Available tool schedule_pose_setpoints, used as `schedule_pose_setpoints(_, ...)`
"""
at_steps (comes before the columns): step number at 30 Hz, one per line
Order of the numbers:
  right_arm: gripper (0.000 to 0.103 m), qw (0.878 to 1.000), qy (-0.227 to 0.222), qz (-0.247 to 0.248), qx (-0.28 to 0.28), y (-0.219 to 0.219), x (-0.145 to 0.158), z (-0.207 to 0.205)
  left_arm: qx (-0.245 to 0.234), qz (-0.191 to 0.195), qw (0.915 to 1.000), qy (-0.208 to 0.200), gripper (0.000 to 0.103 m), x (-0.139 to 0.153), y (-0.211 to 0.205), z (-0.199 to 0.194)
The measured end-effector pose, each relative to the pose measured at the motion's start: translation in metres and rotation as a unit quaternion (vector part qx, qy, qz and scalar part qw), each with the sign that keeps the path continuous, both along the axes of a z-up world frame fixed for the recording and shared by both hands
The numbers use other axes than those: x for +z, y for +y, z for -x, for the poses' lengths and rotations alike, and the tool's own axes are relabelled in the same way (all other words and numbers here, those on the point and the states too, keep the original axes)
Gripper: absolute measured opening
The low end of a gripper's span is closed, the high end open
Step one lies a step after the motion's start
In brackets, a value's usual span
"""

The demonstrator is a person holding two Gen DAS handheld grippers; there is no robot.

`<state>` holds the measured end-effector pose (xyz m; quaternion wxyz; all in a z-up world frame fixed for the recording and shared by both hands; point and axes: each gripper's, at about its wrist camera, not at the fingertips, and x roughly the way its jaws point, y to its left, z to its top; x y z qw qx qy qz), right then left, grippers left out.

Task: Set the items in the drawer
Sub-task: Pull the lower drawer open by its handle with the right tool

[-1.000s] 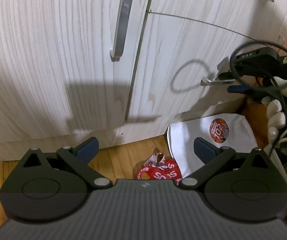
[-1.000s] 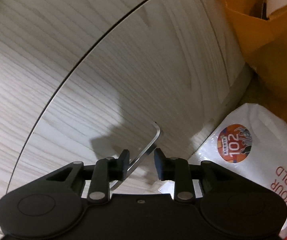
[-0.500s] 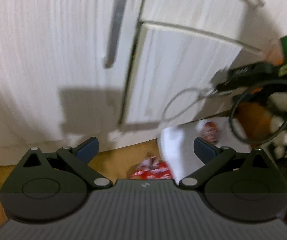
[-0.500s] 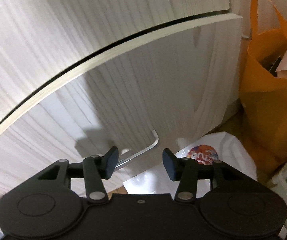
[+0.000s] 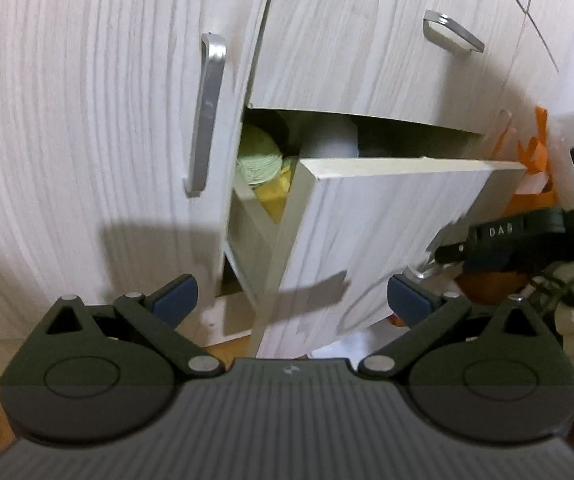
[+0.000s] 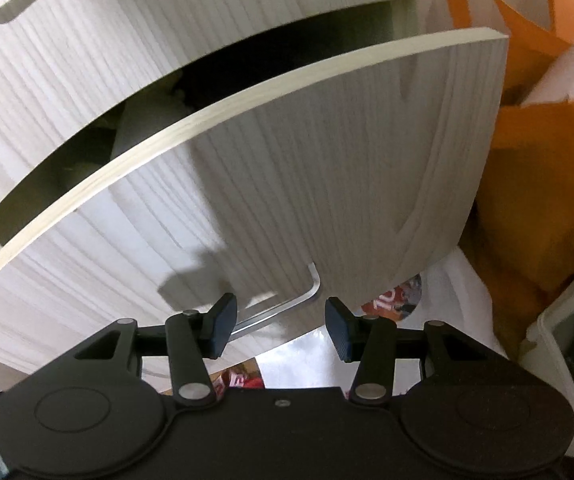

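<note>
Pale wood-grain laminate: covers the drawer (image 5: 387, 240) front and the cabinet faces round it; the drawer's top edge shows a cream raw band; smooth, flat, no grip except by the hardware
Drawer position: pulled part-way out of the cabinet, its front tilted toward the cameras, a dark gap open above it
Drawer handle (image 6: 287, 308): brushed metal bar, bent at a right angle at its end, low on the drawer front; slim and slick, likely to slip from a loose hold
Right hand-held gripper (image 6: 279, 326): directly in front of the drawer handle; jaws moderately apart, the bar just beyond the left pad and not pinched; it holds nothing
Left hand-held gripper (image 5: 291, 300): below and in front of the drawer's left corner; jaws spread wide, empty
Step in hand: opening the drawer; judged about half out; to do it well, hook or close on the bar near its bend and draw straight back along the runners, not sideways, until the gap admits an item
Inside the drawer: pale green yarn ball (image 5: 257, 156), soft and round, at the left end; yellow crumpled material (image 5: 275, 196) beneath it; a white rounded shape behind, unclear
Right of the drawer: orange bag (image 6: 539, 184), limp fabric with strap loops; white plastic bag (image 6: 455, 300) with a round printed logo lower down
Risk: the bags crowd the drawer's right side
</note>
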<state>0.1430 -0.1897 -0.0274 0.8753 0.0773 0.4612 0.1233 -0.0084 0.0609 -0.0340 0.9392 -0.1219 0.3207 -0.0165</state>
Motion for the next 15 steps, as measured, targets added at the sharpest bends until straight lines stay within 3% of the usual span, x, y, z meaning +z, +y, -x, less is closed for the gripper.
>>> schedule_pose_setpoints(5, 0.053, 1.0, -0.003, 0.012, 0.006, -0.006, -0.001, 0.011, 0.041, -0.078, 0.9952, -0.043, 0.103, -0.012, -0.009, -0.015)
schedule_pose_setpoints(9, 0.053, 1.0, -0.008, 0.029, 0.008, -0.005, -0.002, 0.015, 0.032, -0.018, 0.999, -0.028, 0.103, -0.023, -0.002, -0.021)
schedule_pose_setpoints(12, 0.053, 0.999, -0.005, 0.033, 0.007, -0.006, -0.003, 0.014, 0.012, 0.003, 0.9989, -0.044, 0.1, -0.026, 0.001, -0.022)
schedule_pose_setpoints(15, 0.053, 0.999, 0.002, 0.04, 0.007, -0.004, 0.004, 0.013, -0.034, 0.013, 0.9974, -0.063, 0.072, -0.025, 0.0, -0.027)
